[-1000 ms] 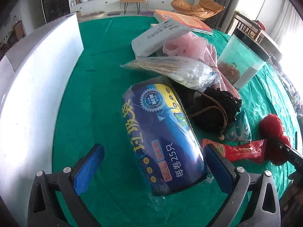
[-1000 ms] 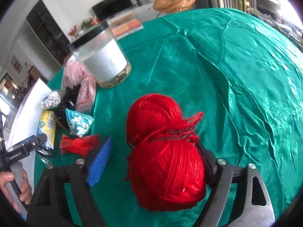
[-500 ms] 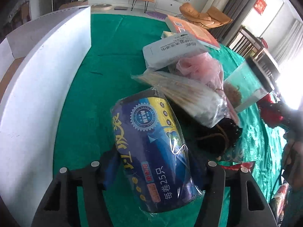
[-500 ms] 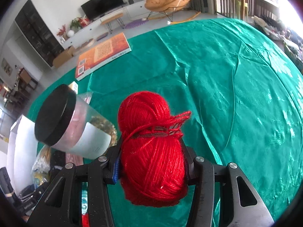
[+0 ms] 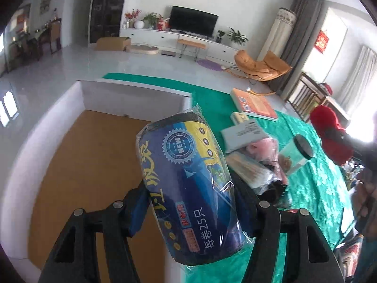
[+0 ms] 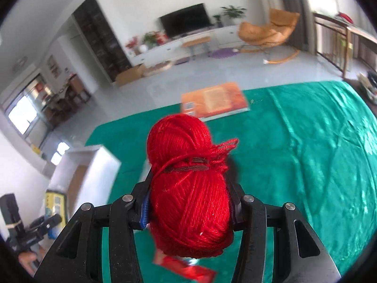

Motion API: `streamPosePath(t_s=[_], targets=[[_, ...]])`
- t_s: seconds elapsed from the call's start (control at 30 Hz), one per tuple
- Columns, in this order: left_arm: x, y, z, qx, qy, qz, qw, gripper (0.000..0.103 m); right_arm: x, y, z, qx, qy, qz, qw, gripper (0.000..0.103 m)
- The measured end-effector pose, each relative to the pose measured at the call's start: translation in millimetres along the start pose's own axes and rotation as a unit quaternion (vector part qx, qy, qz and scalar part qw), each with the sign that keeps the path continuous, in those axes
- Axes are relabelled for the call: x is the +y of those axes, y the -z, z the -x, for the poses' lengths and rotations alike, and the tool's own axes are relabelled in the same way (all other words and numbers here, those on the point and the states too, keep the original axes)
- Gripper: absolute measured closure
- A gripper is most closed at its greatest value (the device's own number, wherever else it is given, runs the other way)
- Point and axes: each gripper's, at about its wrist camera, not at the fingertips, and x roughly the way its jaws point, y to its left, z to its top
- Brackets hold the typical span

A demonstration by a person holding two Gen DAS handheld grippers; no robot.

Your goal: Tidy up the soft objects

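My left gripper [image 5: 190, 195] is shut on a blue and yellow plastic-wrapped pack of rolled bags [image 5: 188, 176], held in the air above the white box [image 5: 132, 99] with a brown floor. My right gripper [image 6: 188, 188] is shut on a ball of red yarn [image 6: 186, 146], lifted clear of the green tablecloth [image 6: 306, 165]. The left wrist view shows the red yarn [image 5: 329, 136] at the far right, higher than the pile. The right wrist view shows the white box [image 6: 94, 165] at lower left, with the pack [image 6: 55, 200] beside it.
A pile lies on the cloth right of the box: a white packet [image 5: 245, 132], a bag of cotton swabs [image 5: 247, 172], pink mesh [image 5: 266, 148] and a clear jar with a black lid [image 5: 299, 155]. An orange book [image 5: 256, 103] lies beyond. A red packet [image 6: 188, 268] lies below the yarn.
The left jaws closed on the blue pack and lifted it off the cloth toward the white box. The right gripper closed on the red yarn and raised it off the table.
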Motion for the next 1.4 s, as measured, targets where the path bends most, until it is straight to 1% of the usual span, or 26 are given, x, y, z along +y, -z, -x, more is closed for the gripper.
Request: streamPosePath(t_s=[0.07,0.13,0.17,0.2,0.23,0.27,0.3,0.37,0.43,0.5,0.57,0.67,0.73,0.77,0.83,0.87,0.9,0.97,1.03,1.1,1.17,1.2,1.23,1.27,1.33,1.4], targets=[[30,6,16,-0.004,-0.048,0.007,0.9988,0.038,61,16,-11,0.020,-0.067,0.032,0.997,0.052],[57,14,29,-0.010,-0.093,0.019,0.9954,0.033,115,34,-25,0.042,-0.131,0.048,0.989,0.052],[67,17,35,-0.016,-0.111,0.023,0.9934,0.021,138,41,-32,0.056,-0.164,0.049,0.984,0.051],[76,21,41,-0.024,-0.128,0.027,0.9912,0.007,157,48,-40,0.070,-0.194,0.050,0.977,0.044],[83,23,47,-0.035,-0.143,0.031,0.9886,0.003,172,52,-48,0.081,-0.220,0.048,0.971,0.039],[88,26,52,-0.047,-0.152,0.036,0.9866,0.002,180,55,-54,0.093,-0.241,0.047,0.965,0.024],[89,28,55,-0.056,-0.153,0.040,0.9858,0.002,184,58,-57,0.099,-0.246,0.047,0.963,0.023],[87,31,57,-0.069,-0.134,0.046,0.9875,0.002,175,60,-52,0.086,-0.240,0.055,0.965,0.023],[83,34,60,-0.080,-0.098,0.050,0.9907,0.002,149,64,-40,0.054,-0.206,0.059,0.975,0.023],[66,39,59,-0.085,-0.047,0.043,0.9944,0.002,113,78,-30,0.021,-0.145,0.058,0.988,0.023],[40,42,57,-0.082,0.004,0.023,0.9964,0.002,71,105,-23,0.001,-0.085,0.045,0.995,0.023],[-12,54,44,-0.059,0.075,-0.026,0.9951,0.001,-13,144,-16,-0.012,-0.008,-0.003,1.000,0.023],[-52,67,25,-0.029,0.111,-0.069,0.9910,0.001,-62,170,-12,0.003,0.041,-0.038,0.998,0.023],[-70,76,14,-0.012,0.119,-0.090,0.9887,0.001,-79,183,-6,0.008,0.061,-0.053,0.997,0.023],[-102,96,-15,0.017,0.118,-0.140,0.9829,0.001,-112,201,5,0.006,0.092,-0.078,0.993,0.023],[-120,105,-31,0.030,0.107,-0.160,0.9809,0.001,-126,208,9,0.003,0.106,-0.090,0.990,0.023],[-128,114,-49,0.044,0.091,-0.174,0.9796,0.001,-135,211,10,0.000,0.121,-0.101,0.988,0.023],[-142,127,-82,0.066,0.067,-0.188,0.9777,0.002,-141,214,8,-0.002,0.151,-0.126,0.980,0.023],[-142,129,-110,0.083,0.042,-0.182,0.9789,0.002,-139,208,3,-0.003,0.190,-0.113,0.975,0.023],[-139,128,-127,0.081,0.025,-0.169,0.9820,0.001,-131,207,-3,-0.001,0.234,-0.089,0.968,0.023],[-137,124,-145,0.083,0.013,-0.157,0.9840,0.001,-116,208,-8,0.012,0.262,-0.076,0.962,0.023],[-137,121,-154,0.089,0.008,-0.152,0.9844,0.001,-117,210,-13,0.019,0.272,-0.074,0.959,0.023],[-139,119,-162,0.092,0.005,-0.147,0.9848,0.002,-121,214,-17,0.025,0.275,-0.075,0.958,0.023],[-139,116,-166,0.083,-0.003,-0.148,0.9854,0.001,-126,214,-19,0.030,0.274,-0.078,0.958,0.022],[-139,111,-172,0.074,-0.018,-0.149,0.9859,0.000,-133,212,-22,0.025,0.277,-0.078,0.957,0.022],[-138,106,-178,0.066,-0.021,-0.141,0.9877,0.000,-138,209,-25,0.026,0.279,-0.076,0.957,0.021]])
